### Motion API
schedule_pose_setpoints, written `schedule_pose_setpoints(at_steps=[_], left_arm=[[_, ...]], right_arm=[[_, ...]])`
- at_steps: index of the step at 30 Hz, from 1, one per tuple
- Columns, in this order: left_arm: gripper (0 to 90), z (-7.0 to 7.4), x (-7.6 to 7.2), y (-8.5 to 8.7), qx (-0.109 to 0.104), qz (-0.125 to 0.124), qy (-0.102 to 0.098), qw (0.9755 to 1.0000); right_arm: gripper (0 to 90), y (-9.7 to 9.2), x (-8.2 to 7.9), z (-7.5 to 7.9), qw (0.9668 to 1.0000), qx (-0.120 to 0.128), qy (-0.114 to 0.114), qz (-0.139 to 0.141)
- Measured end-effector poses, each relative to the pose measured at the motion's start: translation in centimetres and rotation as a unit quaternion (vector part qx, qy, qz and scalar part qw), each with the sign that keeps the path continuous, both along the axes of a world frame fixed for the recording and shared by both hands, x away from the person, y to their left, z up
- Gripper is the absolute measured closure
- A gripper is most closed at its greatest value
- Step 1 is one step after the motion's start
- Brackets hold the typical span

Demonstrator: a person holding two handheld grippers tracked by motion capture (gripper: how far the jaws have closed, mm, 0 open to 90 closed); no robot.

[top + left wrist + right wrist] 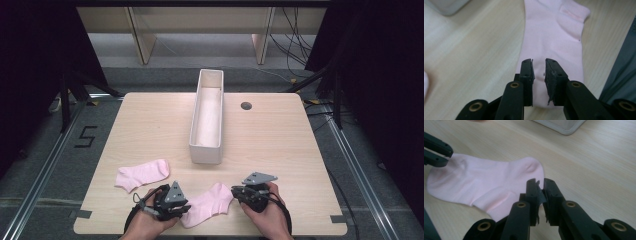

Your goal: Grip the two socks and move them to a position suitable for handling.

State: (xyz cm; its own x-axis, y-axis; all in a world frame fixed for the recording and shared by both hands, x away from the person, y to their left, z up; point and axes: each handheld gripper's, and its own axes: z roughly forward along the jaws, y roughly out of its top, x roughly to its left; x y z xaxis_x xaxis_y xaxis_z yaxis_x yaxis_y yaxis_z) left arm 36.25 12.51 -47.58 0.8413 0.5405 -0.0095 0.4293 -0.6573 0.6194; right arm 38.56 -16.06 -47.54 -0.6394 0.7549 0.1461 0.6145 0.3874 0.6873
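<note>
Left gripper [539,66]: fingers [526,75] part-open, small gap, straddling the toe end of the near pink sock [554,42]. Fabric sits between the pads, but whether they have clamped it yet cannot be told; looks like no pinch so far.

Right gripper [539,185]: fingers [532,195] nearly shut, only a sliver between the pads, down at the cuff end of the same sock. Could be nipping the edge; cannot tell from this angle.

Near sock lies flat on the counter [280,145] at the front edge, between the two hands, one gripper on each end. Second pink sock [142,174] lies well apart to the left, untouched.

White bin [206,117]: long, narrow, mid-counter, running away from the person. Looks empty.

Status, as a judgement: early. Nothing in the bin, neither sock lifted. Both ends of the first sock are being taken, likely for a fold or a carry to the bin. Left to do: secure grip, move the first sock, then the second.
</note>
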Motion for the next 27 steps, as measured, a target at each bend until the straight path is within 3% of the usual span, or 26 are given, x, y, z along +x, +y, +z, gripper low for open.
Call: schedule_pose_setpoints(at_steps=[2,4,5,7,9,10,16,17,21,22,23,26,27], left_arm=[[77.8,-0.2,-0.1,0.0,0.003,0.000,0.000,1.0000],[78.7,-0.6,-0.1,0.0,0.011,-0.004,0.006,0.9999],[79.3,-0.8,-0.1,0.0,0.011,-0.002,0.004,0.9999],[79.8,-0.9,0.1,0.0,0.019,-0.008,0.007,0.9998],[79.9,-1.0,0.2,-0.1,0.021,-0.007,0.006,0.9997],[80.0,-1.1,0.2,-0.2,0.021,-0.005,0.001,0.9998],[80.1,-1.1,0.6,-0.2,0.027,-0.004,0.002,0.9996],[80.0,-1.0,0.9,-0.3,0.032,-0.008,0.003,0.9994],[79.6,-1.1,1.3,-0.5,0.036,-0.007,-0.006,0.9993],[79.5,-1.0,1.5,-0.6,0.040,-0.010,-0.001,0.9992],[79.4,-1.1,1.8,-0.9,0.037,0.000,-0.016,0.9992],[78.9,-1.1,2.1,-1.0,0.039,-0.004,-0.013,0.9992],[78.9,-1.2,2.2,-1.1,0.037,0.000,-0.017,0.9992]], right_arm=[[80.7,0.2,0.4,-0.1,0.9999,-0.008,0.000,0.008],[79.8,1.0,0.9,-0.5,0.9997,-0.018,0.014,0.008],[79.8,1.1,1.1,-0.6,0.9992,-0.036,0.003,0.020],[80.3,1.4,1.1,-0.8,0.9989,-0.038,0.016,0.022],[80.5,1.5,1.1,-1.0,0.9988,-0.041,0.012,0.024],[80.7,1.6,1.0,-1.0,0.9983,-0.046,0.025,0.024],[82.2,1.7,0.8,-1.2,0.9976,-0.058,0.021,0.031],[82.5,1.6,0.8,-1.2,0.9965,-0.073,0.003,0.041],[83.1,1.5,0.4,-1.2,0.9961,-0.079,0.001,0.040],[83.1,1.4,0.1,-1.0,0.9959,-0.082,0.009,0.039],[83.1,1.3,0.0,-0.9,0.9952,-0.089,0.009,0.041],[83.1,1.2,-0.4,-0.9,0.9951,-0.089,0.015,0.039],[83.2,1.2,-0.9,-0.8,0.9951,-0.089,0.029,0.033]])
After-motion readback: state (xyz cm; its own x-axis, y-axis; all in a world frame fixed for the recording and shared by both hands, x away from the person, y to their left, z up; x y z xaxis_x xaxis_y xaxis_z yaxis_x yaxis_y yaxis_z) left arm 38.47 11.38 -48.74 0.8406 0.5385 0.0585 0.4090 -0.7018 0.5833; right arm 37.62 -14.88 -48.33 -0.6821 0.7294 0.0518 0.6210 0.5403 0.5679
